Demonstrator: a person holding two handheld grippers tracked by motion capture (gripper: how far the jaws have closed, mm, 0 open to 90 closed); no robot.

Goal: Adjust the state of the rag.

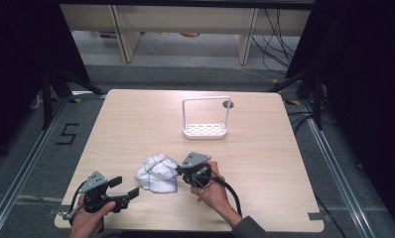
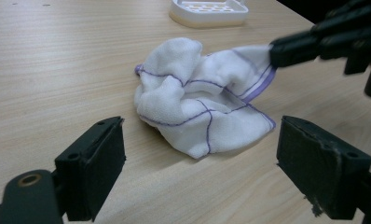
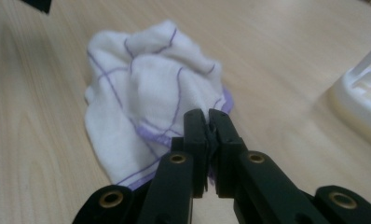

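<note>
The white cloth (image 1: 157, 173), checked with thin purple lines, sits crumpled in the lower middle of the high view, on the pale wooden table (image 1: 136, 124) between the two hands; and the right gripper (image 1: 181, 172) is on it, its jaws brought together on the purple-trimmed hem at the cloth's right edge. In the right gripper view the two black jaws meet at the bottom centre with a sliver of fabric pinched between them and the rest of the cloth (image 3: 146, 88) bunched just beyond; a corner hold like that looks chosen so the cloth can be drawn out flat rather than dragged as a lump.

Over at the lower left of the high view the left gripper (image 1: 125, 190) waits just beside the cloth, not touching it, jaws standing wide apart; the left gripper view looks straight between them at the cloth (image 2: 197, 98) in mid-frame, with the right gripper (image 2: 277, 49) nipping the hem at the upper right. That reads as a hand lined up to take an opposite corner; a judgement, nothing more.

Further back, upper centre of the high view, the white rack (image 1: 206, 119) with its tall wire loop stands well apart from the cloth; a likely place to hang it, though nothing is on it yet.
</note>
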